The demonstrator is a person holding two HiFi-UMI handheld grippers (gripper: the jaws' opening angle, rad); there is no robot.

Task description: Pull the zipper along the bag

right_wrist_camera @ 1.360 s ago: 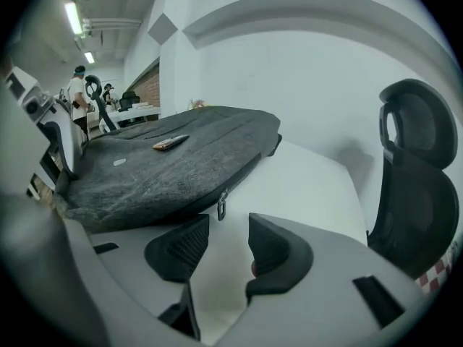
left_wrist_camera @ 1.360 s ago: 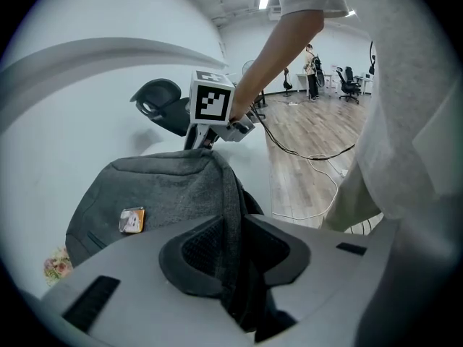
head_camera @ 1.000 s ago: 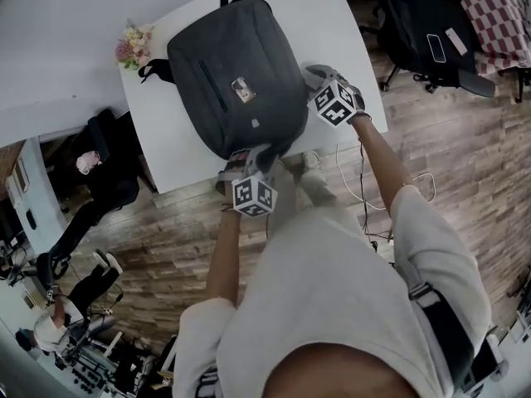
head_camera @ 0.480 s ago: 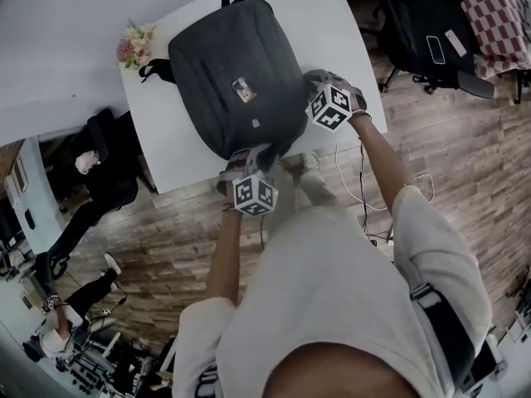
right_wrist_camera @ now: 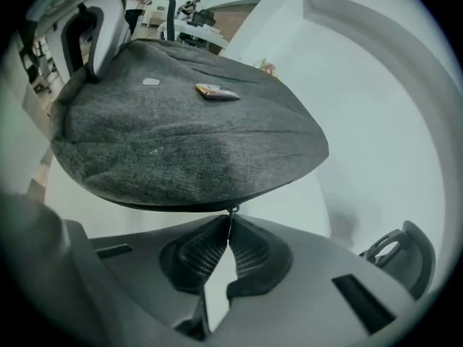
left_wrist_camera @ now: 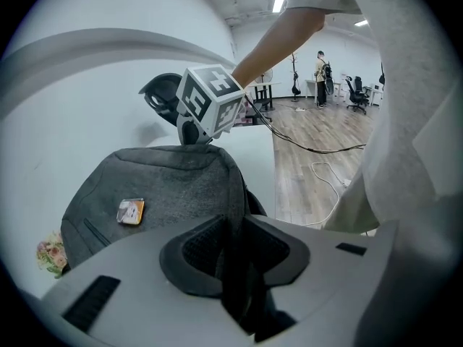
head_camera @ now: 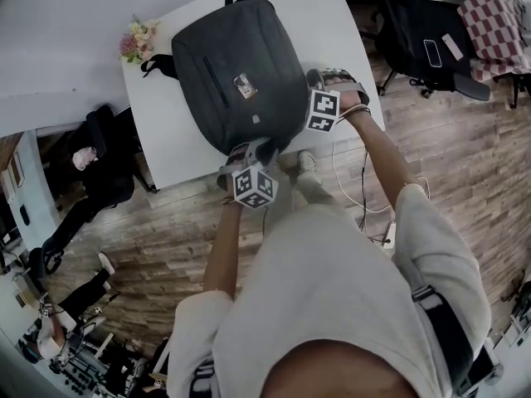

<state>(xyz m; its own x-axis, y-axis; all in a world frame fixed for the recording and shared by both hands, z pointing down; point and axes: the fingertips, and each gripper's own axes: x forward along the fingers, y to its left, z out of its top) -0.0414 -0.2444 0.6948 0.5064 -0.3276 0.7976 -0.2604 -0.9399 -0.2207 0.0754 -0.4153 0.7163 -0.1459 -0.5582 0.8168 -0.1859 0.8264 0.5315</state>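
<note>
A dark grey backpack lies flat on the white table, with a small badge on its top. My left gripper is at the bag's near end, shut on a dark strap that runs between its pads. My right gripper is at the bag's right side. In the right gripper view its jaws are pressed together on the small metal zipper pull, which hangs from the seam under the bag's edge. The right gripper's marker cube shows beyond the bag in the left gripper view.
A small bunch of flowers sits at the table's far left corner. A black office chair and a checkered cloth stand to the right. A cable lies on the wooden floor, and a person sits at left.
My right gripper has shifted a little in toward the bag's right side. The left gripper and the bag have stayed put.
</note>
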